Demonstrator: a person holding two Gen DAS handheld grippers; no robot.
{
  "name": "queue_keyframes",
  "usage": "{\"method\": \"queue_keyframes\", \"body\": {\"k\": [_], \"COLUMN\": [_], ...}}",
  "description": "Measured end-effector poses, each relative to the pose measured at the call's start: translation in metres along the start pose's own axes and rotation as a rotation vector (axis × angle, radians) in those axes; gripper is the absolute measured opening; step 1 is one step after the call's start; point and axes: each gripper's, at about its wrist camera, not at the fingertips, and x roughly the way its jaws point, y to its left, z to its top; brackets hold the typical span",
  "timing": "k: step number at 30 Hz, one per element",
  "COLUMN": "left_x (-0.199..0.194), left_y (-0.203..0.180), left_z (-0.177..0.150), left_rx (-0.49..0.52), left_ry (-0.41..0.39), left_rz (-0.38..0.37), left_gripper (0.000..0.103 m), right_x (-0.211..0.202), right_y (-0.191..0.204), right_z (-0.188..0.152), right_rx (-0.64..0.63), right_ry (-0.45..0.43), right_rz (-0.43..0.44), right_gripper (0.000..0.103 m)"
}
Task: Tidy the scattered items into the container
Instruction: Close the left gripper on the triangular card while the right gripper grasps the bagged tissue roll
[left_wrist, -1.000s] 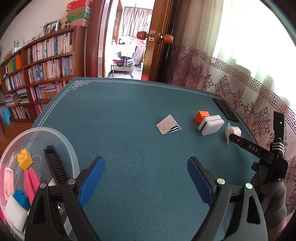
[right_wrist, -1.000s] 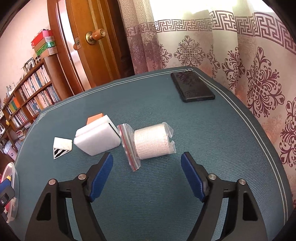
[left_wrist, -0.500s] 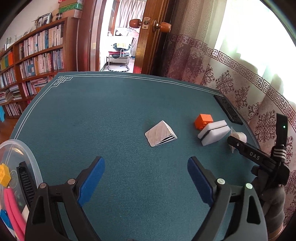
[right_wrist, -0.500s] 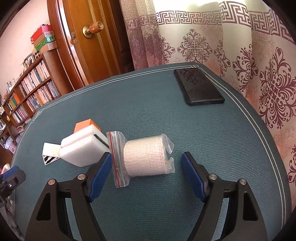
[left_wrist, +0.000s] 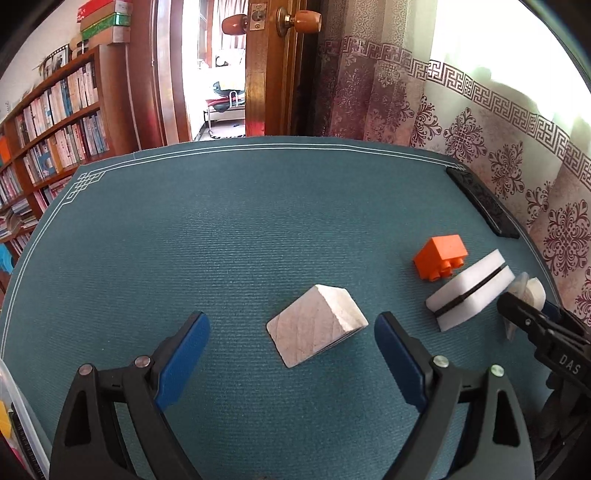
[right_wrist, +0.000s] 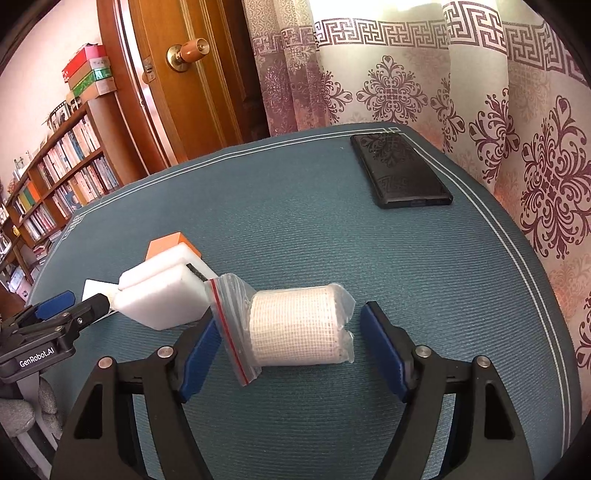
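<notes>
In the left wrist view, the left hand-held gripper (left_wrist: 291, 354) stands wide apart over the teal worktop (left_wrist: 229, 229), holding nothing, with a white wedge-shaped block (left_wrist: 317, 329) lying between its blue pads and touching neither. To the right of the block sit an orange toy brick (left_wrist: 440, 256) and, just beside it, a white sponge (left_wrist: 470, 294) with a dark line through its middle. Beyond the sponge, part of a bagged gauze roll (left_wrist: 532, 293) shows behind the tip of the right hand-held gripper (left_wrist: 524, 317), whose opening cannot be read from this side. A black phone (left_wrist: 484, 201) lies near the far right edge of the worktop, and a sliver of the clear plastic container (left_wrist: 18, 410) shows at the lower left edge — well apart from the scattered things. In the right wrist view, the right hand-held gripper (right_wrist: 286, 354) is wide open around the gauze roll (right_wrist: 295, 328) in its clear zip bag; the left pad is touching or nearly touching the bag's red-striped flap, while the right pad stands just clear of it. The sponge (right_wrist: 162, 299) rests just left of the bag with the brick (right_wrist: 166, 243) behind it, and the phone (right_wrist: 400, 170) lies well apart at the far right. The left hand-held gripper (right_wrist: 66, 306) reaches in from the left edge.
</notes>
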Motion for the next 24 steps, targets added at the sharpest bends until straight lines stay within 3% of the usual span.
{"method": "queue_keyframes", "body": {"k": [10,14,19,24], "left_x": [0.013,0.012,0.008,0.008], "left_y": [-0.002,-0.002,-0.014,-0.03], "left_z": [0.0,0.0,-0.002,-0.005], "left_rx": [0.0,0.015,0.131,0.31], "left_ry": [0.009,0.005,0.003,-0.005], "left_rz": [0.019,-0.028,-0.092,-0.042], "left_gripper": [0.09,0.09,0.09,0.09], "right_x": [-0.001,-0.002,-0.002,-0.003], "right_y": [0.0,-0.001,-0.001,-0.001], "right_z": [-0.002,-0.001,-0.002,-0.001], "right_rx": [-0.009,-0.003,-0.002,0.001], "right_ry": [-0.001,-0.004,-0.004,-0.005], "right_rz": [-0.011,-0.001,0.0,0.004], "right_gripper": [0.078,0.078,0.078,0.078]}}
